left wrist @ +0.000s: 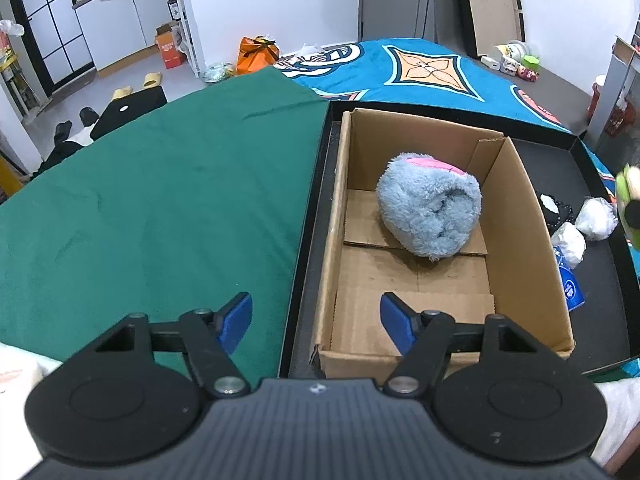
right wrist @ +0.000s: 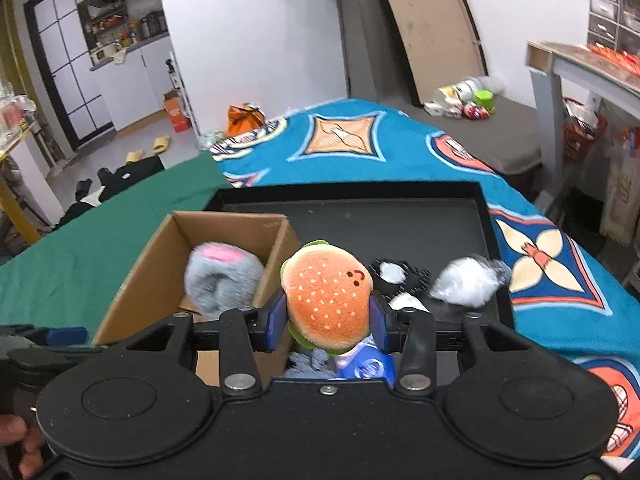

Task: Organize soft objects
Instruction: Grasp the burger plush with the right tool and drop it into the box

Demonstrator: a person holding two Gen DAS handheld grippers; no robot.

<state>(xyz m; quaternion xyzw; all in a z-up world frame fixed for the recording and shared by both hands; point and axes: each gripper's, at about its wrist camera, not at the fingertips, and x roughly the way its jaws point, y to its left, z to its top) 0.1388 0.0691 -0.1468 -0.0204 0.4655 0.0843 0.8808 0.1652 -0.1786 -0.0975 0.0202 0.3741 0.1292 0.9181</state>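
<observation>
A fluffy grey-blue plush with a pink patch (left wrist: pixel 430 206) lies inside an open cardboard box (left wrist: pixel 524 216); it also shows in the right wrist view (right wrist: pixel 222 276), in the same box (right wrist: pixel 144 272). My left gripper (left wrist: pixel 316 322) is open and empty, hovering over the box's near left corner. My right gripper (right wrist: pixel 329 322) is shut on a plush hamburger (right wrist: pixel 328 300) and holds it above the black tray (right wrist: pixel 400 216), just right of the box. The burger's blurred edge shows at the right edge of the left wrist view (left wrist: pixel 630 196).
The black tray (left wrist: pixel 560 160) holds the box, white crumpled bags (right wrist: pixel 468 282), a black-and-white item (right wrist: pixel 394 274) and a blue packet (left wrist: pixel 570 286). A green cloth (left wrist: pixel 160 200) lies to the left, a blue patterned blanket (right wrist: pixel 360 148) behind. A table (right wrist: pixel 580 64) stands at the right.
</observation>
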